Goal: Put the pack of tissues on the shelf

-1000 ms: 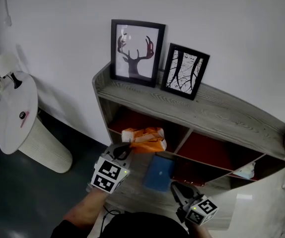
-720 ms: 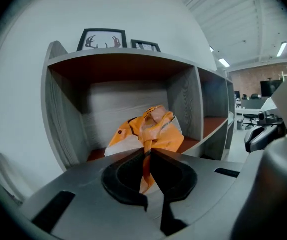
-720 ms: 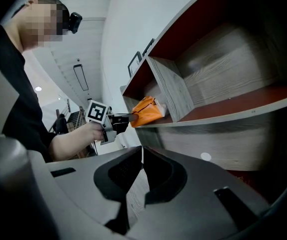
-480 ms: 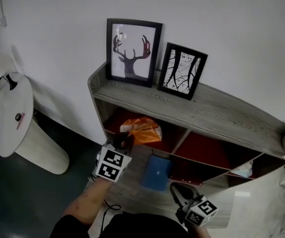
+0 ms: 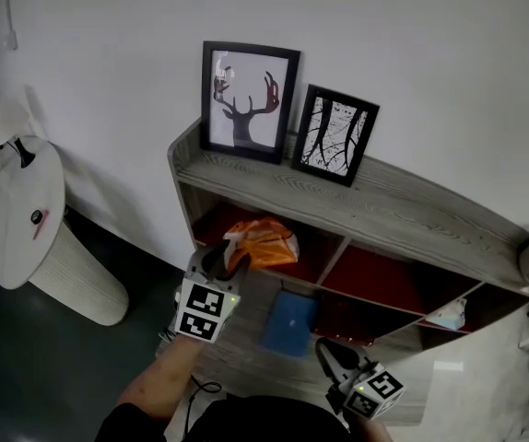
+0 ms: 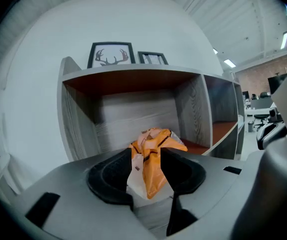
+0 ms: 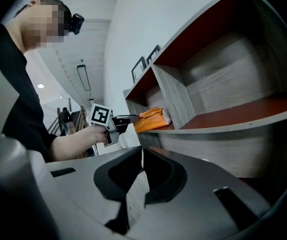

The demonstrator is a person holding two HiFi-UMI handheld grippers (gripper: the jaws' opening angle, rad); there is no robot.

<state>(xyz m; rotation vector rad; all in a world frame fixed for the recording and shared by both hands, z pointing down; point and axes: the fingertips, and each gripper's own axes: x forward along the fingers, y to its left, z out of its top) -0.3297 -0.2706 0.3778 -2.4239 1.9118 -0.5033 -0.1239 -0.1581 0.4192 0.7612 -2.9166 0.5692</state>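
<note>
**Left jaws opened around tissues on shelf**

The left gripper's (image 6: 146,166) jaws had just been opening and stood apart. The orange pack of tissues (image 6: 153,149) lay loose between them in the shelf's (image 5: 357,210) red left compartment (image 5: 214,231), apparently delivered. The right gripper's (image 5: 331,353) jaws were together, empty, idle nearby.

Wht wall (image 5: 430,44), dark floor (image 5: 25,357), rnd table (image 5: 16,210)
</note>
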